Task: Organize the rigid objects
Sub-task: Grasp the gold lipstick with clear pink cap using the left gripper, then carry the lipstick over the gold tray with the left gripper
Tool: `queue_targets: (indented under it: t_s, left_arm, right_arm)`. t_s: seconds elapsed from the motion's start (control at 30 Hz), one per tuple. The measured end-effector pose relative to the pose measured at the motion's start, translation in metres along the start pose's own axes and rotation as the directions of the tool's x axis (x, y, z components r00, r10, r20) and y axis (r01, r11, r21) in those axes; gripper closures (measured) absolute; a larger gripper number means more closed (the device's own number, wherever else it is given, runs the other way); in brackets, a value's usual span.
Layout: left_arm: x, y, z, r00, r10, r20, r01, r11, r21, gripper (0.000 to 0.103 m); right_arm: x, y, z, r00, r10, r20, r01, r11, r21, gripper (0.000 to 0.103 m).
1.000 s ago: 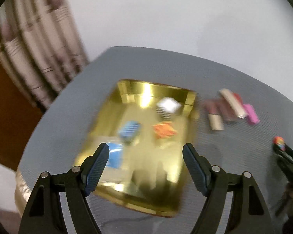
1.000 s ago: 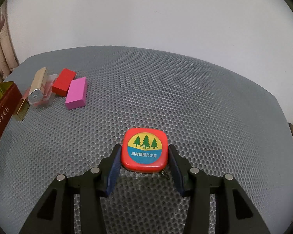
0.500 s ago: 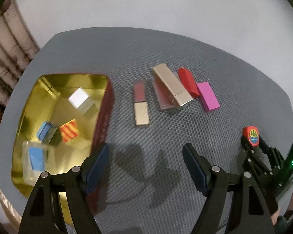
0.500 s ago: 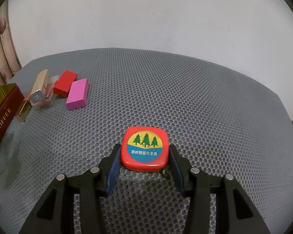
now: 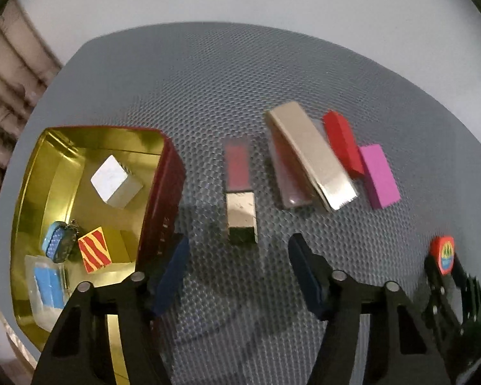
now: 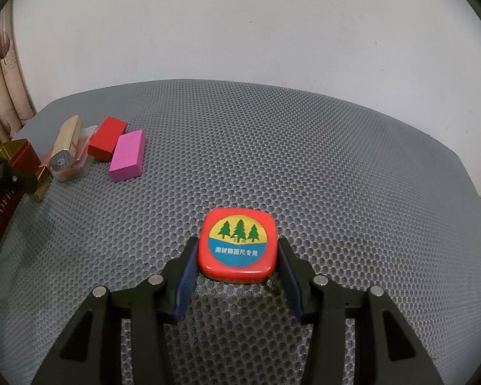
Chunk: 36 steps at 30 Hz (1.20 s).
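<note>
My left gripper [image 5: 237, 266] is open and empty, low over the grey mesh table, just short of a lipstick with a gold cap [image 5: 239, 192]. Beyond it lie a gold bar-shaped case [image 5: 311, 155] on a pink case, a red block [image 5: 340, 142] and a magenta block [image 5: 380, 176]. My right gripper [image 6: 237, 256] is shut on a red tape measure [image 6: 237, 245] with a tree label, resting on the table; the tape measure also shows in the left wrist view [image 5: 444, 253].
A gold tin with red sides [image 5: 163, 189] stands at the left and holds a white cube, a striped orange block, a blue pouch and a blue item. Curtains hang far left. A white wall is behind the table.
My left gripper swung from above the gold tin to the right and came down toward the lipstick. The right gripper stayed shut on the tape measure, barely moving.
</note>
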<state>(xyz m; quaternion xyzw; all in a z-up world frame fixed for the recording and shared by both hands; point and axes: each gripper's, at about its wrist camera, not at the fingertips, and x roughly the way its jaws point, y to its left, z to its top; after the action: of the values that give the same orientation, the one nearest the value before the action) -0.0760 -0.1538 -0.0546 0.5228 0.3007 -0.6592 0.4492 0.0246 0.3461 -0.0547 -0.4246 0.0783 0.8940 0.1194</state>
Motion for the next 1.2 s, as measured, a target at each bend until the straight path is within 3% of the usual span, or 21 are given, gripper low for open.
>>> queue_targets:
  t_s: [0.33,0.5,0.67,0.7,0.77,1.2]
  left_arm:
    - [0.017,-0.001,0.022,1.0,0.006,-0.009,-0.006,1.0,-0.03,0.05]
    - [0.023,0.003,0.032,1.0,-0.009,-0.01,0.008,0.999,-0.052,0.062]
    - [0.026,-0.001,0.033,1.0,0.019,0.005,-0.019,1.0,-0.015,0.065]
    - [0.025,-0.001,0.032,1.0,0.021,0.009,-0.02,1.0,-0.008,0.075]
    - [0.029,-0.003,0.029,1.0,0.008,-0.015,-0.008,1.0,0.005,0.085]
    - [0.005,-0.007,0.012,1.0,0.001,0.004,-0.001,0.998,0.064,0.086]
  right_arm:
    - [-0.003,0.001,-0.004,1.0,-0.003,0.002,0.003,1.0,0.017,0.054]
    - [-0.003,-0.001,-0.003,1.0,-0.005,0.002,0.005,1.0,0.019,0.054]
    - [-0.003,-0.001,-0.003,1.0,-0.007,0.002,0.007,1.0,0.021,0.054]
    - [-0.003,0.0,-0.003,1.0,-0.007,0.002,0.007,1.0,0.022,0.054]
    - [-0.002,0.0,-0.003,1.0,-0.008,0.002,0.008,1.0,0.022,0.054]
    - [-0.003,0.0,-0.003,1.0,-0.013,0.002,0.013,1.0,0.028,0.054]
